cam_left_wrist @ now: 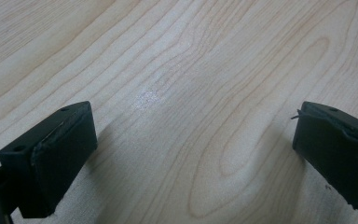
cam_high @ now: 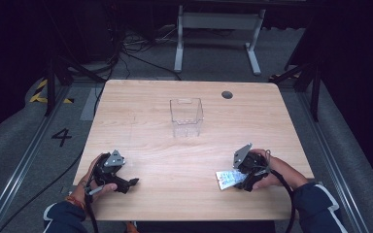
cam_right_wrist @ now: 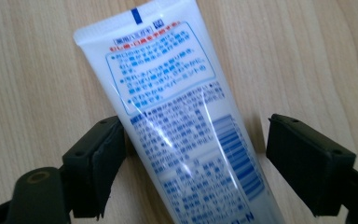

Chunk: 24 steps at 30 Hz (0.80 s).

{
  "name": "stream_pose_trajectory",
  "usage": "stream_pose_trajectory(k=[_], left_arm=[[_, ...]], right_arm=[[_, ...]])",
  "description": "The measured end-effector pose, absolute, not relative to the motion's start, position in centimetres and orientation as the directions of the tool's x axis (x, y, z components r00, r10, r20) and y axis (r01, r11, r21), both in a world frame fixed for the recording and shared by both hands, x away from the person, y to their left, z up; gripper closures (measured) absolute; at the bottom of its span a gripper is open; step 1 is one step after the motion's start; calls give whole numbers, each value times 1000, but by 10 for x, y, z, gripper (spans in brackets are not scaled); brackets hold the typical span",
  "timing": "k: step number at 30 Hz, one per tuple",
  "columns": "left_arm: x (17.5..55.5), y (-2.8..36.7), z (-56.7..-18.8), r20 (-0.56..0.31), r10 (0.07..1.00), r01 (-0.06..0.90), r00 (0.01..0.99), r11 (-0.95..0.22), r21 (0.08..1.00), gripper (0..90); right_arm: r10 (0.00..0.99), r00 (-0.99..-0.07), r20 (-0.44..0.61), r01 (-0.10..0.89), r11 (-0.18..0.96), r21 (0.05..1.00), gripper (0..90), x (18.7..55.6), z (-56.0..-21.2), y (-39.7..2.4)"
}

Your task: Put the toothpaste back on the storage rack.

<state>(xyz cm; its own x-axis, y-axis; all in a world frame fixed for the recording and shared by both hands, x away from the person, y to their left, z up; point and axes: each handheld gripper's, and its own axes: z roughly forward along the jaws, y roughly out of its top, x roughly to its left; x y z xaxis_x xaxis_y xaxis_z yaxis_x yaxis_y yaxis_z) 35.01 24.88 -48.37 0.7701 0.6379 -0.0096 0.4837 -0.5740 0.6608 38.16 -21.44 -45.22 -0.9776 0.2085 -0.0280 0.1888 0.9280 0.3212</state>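
Right gripper [cam_high: 240,178] sits lower right of the high view, held in the person's right hand [cam_high: 267,174]. White tube [cam_high: 229,178] lies flat on the table [cam_high: 184,155] right at its jaws, sticking out toward frame centre-left.

In the right gripper view the tube [cam_right_wrist: 186,126] runs diagonally from upper left to bottom right, passing between the two black jaws of the right gripper [cam_right_wrist: 191,158]. Left jaw edge looks to touch or nearly touch the tube's side; right jaw stands apart with bare wood between. So: spread around the tube, not clamped.

Tube: glossy white plastic, flat crimped end at upper left of that view, blue and red printed text blocks, a barcode on the lower right part. Specular streaks on the surface. Cap end is cut off by the bottom of the frame.

Left gripper [cam_high: 126,183] is lower left of the high view, in the left hand [cam_high: 94,182], grey three-cornered plate on top. In the left gripper view its jaws are wide apart over bare wood, left gripper [cam_left_wrist: 191,154] holding nothing. Jaw pads are matte black blocks with small holes on top.

Clear container [cam_high: 186,116], rectangular, open-topped, transparent walls, stands upright at centre of the table, well apart from both grippers. Table is light wood-grain laminate with rounded corners and a dark round grommet hole [cam_high: 227,94] near the far edge.
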Motion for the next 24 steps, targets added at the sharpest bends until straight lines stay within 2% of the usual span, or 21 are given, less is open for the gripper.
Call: stream_pose_trajectory(k=[2, 6, 9, 24], left_arm=[[350, 249, -484, -10, 640, 485, 769, -572, 661, 0], [350, 249, -484, -11, 640, 486, 768, -572, 661, 0], [350, 249, -484, -10, 640, 486, 768, -572, 661, 0], [351, 248, -484, -10, 642, 486, 767, -571, 662, 0]], right_arm=[[198, -980, -32, 178, 931, 318, 214, 381, -452, -209], [239, -971, -8, 225, 924, 309, 327, 386, -450, -203], [266, -964, -2, 255, 924, 285, 374, 389, -448, -200], [289, -957, 0, 276, 915, 294, 445, 389, -447, -201]])
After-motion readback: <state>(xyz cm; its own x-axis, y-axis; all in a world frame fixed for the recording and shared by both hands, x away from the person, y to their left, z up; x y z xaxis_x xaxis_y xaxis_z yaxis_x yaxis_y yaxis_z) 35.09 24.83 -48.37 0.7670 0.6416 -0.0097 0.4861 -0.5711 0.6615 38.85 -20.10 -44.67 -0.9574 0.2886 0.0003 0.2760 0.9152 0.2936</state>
